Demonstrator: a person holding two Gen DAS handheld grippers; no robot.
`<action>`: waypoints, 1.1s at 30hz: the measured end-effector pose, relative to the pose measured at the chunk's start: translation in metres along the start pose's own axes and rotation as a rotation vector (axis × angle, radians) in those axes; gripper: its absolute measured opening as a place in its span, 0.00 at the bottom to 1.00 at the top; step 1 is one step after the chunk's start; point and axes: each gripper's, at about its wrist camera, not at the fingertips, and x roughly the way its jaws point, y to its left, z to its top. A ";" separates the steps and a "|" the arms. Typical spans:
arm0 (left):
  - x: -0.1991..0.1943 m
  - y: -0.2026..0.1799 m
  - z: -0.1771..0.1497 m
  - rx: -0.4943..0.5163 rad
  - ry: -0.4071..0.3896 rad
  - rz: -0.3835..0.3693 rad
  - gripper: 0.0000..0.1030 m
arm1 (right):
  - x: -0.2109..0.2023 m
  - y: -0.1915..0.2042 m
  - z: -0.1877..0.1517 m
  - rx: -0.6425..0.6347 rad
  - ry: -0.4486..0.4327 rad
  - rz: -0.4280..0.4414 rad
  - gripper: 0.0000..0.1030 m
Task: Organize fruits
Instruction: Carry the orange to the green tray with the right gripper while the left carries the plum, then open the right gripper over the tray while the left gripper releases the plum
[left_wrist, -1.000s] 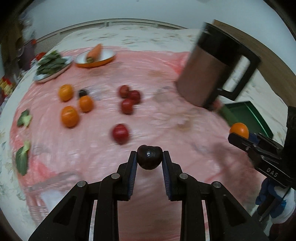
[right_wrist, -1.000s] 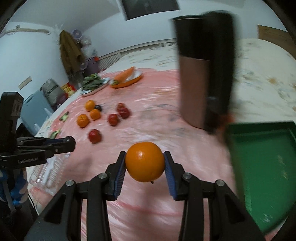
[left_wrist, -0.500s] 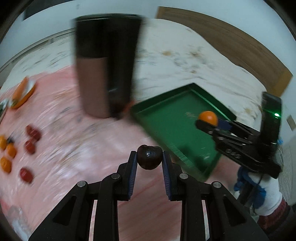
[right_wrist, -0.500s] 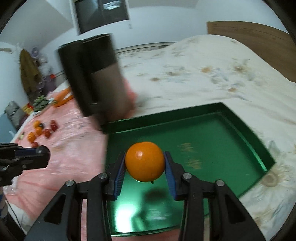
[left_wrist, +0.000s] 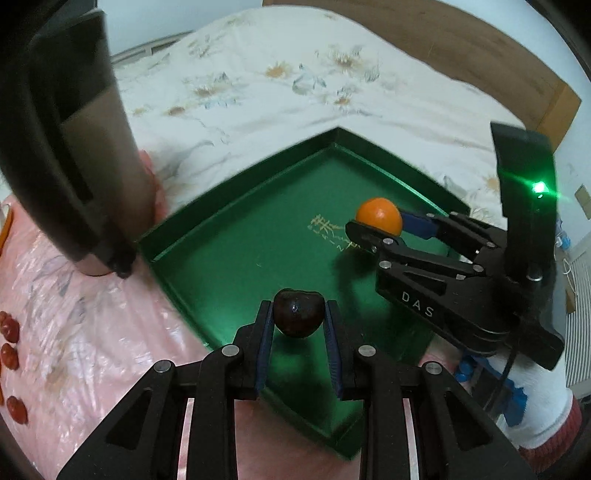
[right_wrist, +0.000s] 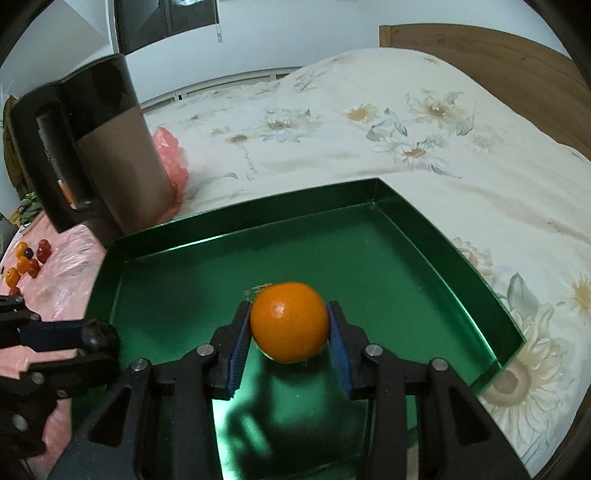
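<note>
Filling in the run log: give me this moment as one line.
left gripper: shut on dark fruit | right gripper: shut on orange | both above green tray | tray bare | nothing released

— Any lettering out there?

— Just one I could read: "DAS" stood in pale capitals on the black body of the right gripper.

— And the green tray?

— Gold characters were printed on its floor, toward the middle, but they were too small and blurred to make out.
</note>
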 end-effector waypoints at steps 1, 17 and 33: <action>0.005 -0.001 0.000 0.005 0.012 0.003 0.22 | 0.003 0.000 -0.001 -0.001 0.008 -0.002 0.45; 0.018 0.004 0.000 0.012 0.022 0.045 0.49 | 0.003 0.008 0.001 -0.022 0.010 -0.042 0.94; -0.075 0.049 -0.035 -0.052 -0.101 0.026 0.49 | -0.065 0.041 0.011 -0.004 -0.080 -0.049 1.00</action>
